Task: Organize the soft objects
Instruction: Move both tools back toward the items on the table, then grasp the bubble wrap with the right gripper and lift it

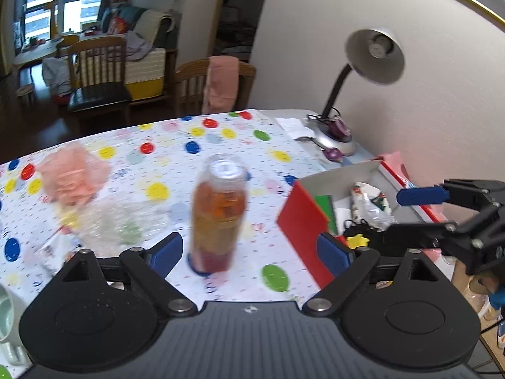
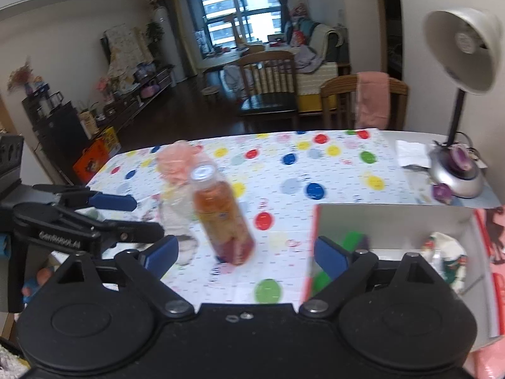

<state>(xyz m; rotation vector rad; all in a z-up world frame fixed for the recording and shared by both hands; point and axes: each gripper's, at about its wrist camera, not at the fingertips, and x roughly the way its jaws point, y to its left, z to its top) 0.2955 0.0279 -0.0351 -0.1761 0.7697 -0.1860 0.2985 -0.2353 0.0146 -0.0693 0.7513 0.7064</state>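
A pink mesh puff (image 1: pixel 74 173) (image 2: pixel 176 161) lies on the dotted tablecloth (image 1: pixel 176 145), with a clear crumpled plastic bag (image 1: pixel 116 221) just in front of it. A red box with a white inside (image 1: pixel 301 221) (image 2: pixel 394 221) holds a patterned soft pouch (image 1: pixel 369 202) (image 2: pixel 445 259) and other small items. My left gripper (image 1: pixel 251 254) (image 2: pixel 139 218) is open and empty. My right gripper (image 2: pixel 246 252) (image 1: pixel 410 214) is open too, its right finger over the box's left wall. A bottle of orange drink (image 1: pixel 219 211) (image 2: pixel 221 214) stands ahead of both, untouched.
A silver desk lamp (image 1: pixel 372 53) (image 2: pixel 460 50) stands at the table's far right by the wall, with white paper (image 2: pixel 413 153) beside its base. A chair with a pink towel (image 1: pixel 221 82) sits behind the table. A pale green mug (image 1: pixel 6 315) is at the near left.
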